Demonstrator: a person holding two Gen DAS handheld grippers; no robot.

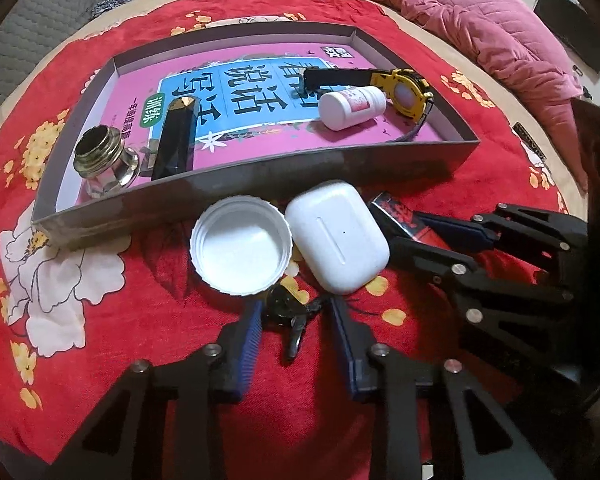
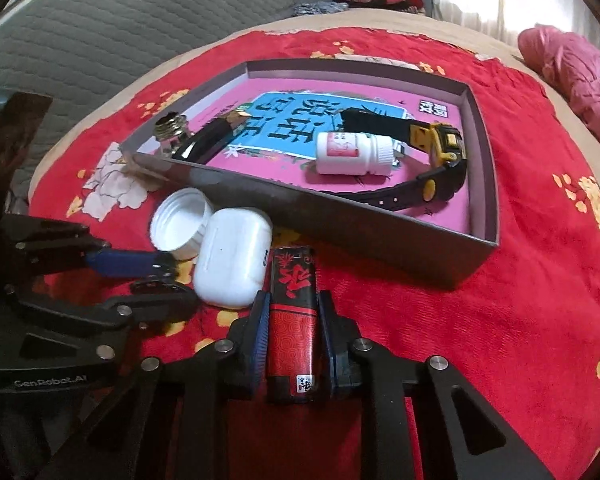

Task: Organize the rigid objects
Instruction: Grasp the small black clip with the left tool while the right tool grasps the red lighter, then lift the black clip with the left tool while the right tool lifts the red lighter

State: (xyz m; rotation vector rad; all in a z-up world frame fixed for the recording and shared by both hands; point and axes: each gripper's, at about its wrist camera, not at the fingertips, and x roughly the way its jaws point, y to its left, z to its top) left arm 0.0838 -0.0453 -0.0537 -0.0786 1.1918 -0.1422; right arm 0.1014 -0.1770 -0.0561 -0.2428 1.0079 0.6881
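A grey shallow box (image 1: 236, 184) sits on the red flowered cloth (image 1: 112, 320), lined with a pink and blue book cover. At its left end stands a small glass bottle with a brass neck (image 1: 100, 160), and beside that lies a black faceted stick (image 1: 176, 138). Further right in the box are a white pill bottle (image 1: 352, 107) on its side and a yellow and black watch (image 1: 406, 90) touching it.

In front of the box, on the cloth, a white cap (image 1: 241, 245) lies open side up, with a white earbud case (image 1: 337, 236) just to its right, the two touching.

The left gripper (image 1: 294, 312) reaches down just in front of them, its blue pads partly closed around a small black key-like object (image 1: 288, 308); whether they actually press on it I cannot tell.

To the right, the right gripper (image 2: 292, 320) is clamped tight on a red and black lighter (image 2: 292, 308), which lies beside the earbud case, near the box's front wall.
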